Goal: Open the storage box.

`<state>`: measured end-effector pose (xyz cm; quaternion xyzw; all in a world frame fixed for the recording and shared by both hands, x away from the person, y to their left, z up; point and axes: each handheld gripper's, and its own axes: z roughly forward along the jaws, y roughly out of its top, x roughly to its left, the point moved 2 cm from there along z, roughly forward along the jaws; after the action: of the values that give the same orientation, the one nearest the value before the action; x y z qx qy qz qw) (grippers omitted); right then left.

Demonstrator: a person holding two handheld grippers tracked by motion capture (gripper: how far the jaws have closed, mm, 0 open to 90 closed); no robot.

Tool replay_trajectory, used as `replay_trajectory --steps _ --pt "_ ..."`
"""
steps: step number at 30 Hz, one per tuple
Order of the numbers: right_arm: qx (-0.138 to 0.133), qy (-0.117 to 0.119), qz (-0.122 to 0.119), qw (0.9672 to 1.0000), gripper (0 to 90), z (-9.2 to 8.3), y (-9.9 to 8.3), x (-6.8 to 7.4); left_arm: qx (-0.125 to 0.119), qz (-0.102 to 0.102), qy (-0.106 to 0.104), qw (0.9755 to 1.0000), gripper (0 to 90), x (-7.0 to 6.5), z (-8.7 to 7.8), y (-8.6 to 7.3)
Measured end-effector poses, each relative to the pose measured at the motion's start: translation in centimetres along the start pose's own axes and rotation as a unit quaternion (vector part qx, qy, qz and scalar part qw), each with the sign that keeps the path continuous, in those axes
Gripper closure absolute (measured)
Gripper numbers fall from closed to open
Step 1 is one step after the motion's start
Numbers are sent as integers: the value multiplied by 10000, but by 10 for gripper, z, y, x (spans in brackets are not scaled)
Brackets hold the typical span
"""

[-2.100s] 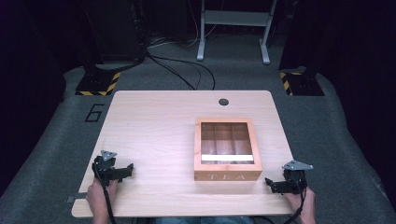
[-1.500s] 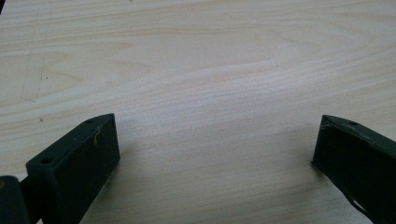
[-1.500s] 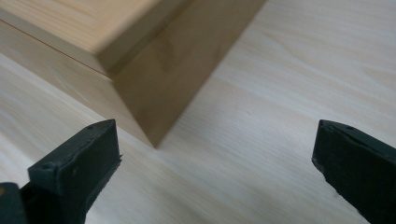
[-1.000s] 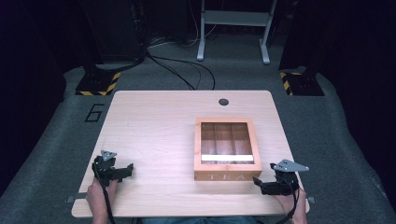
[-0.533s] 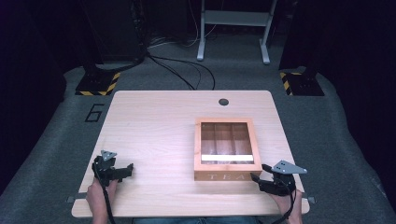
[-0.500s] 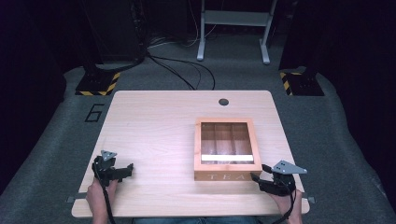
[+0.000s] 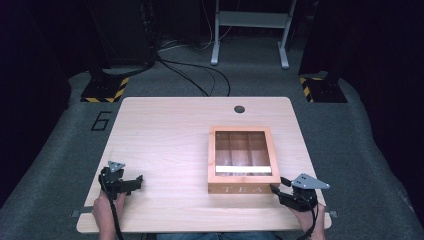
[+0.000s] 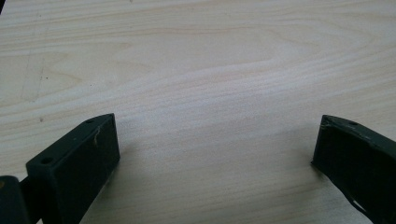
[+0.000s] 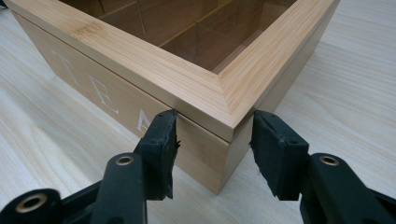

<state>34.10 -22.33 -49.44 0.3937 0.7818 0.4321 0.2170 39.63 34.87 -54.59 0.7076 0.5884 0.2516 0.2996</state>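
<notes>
Bamboo tea box (image 7: 243, 161) sits on the right half of the table (image 7: 165, 135), its lid with the clear pane down and flush, the lettered front facing the near edge. At the box's near right corner the right gripper (image 9: 212, 140) has just been closing its jaws, and that corner now stands between them; one pad (image 9: 161, 140) lies against the lettered front and the other against the right side, right at the seam under the lid, so it looks clamped on the corner, though how firmly I cannot tell. Over at the near left, the left gripper (image 8: 215, 144) rests low over bare wood with its jaws wide apart and nothing between them. Judging from this, the work is at its very start: a hold on the corner is made, while the lid is not yet raised and the compartments beneath it look empty through the pane. Room is tight on the right, where the box stands close to the table's right and near edges and the right hand (image 7: 305, 210) already hangs past the near rim; the left half and far side lie open, with a small dark hole (image 7: 239, 109) near the far edge
</notes>
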Motion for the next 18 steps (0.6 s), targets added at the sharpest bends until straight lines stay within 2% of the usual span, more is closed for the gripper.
replay_trajectory --steps 14,18 --pt "-194 -20 18 9998 533 -1 -5 1 1 0 1 10000 4 0 0 0" --pt "-267 -43 94 9996 551 -2 -5 1 1 0 0 10000 4 0 0 0"
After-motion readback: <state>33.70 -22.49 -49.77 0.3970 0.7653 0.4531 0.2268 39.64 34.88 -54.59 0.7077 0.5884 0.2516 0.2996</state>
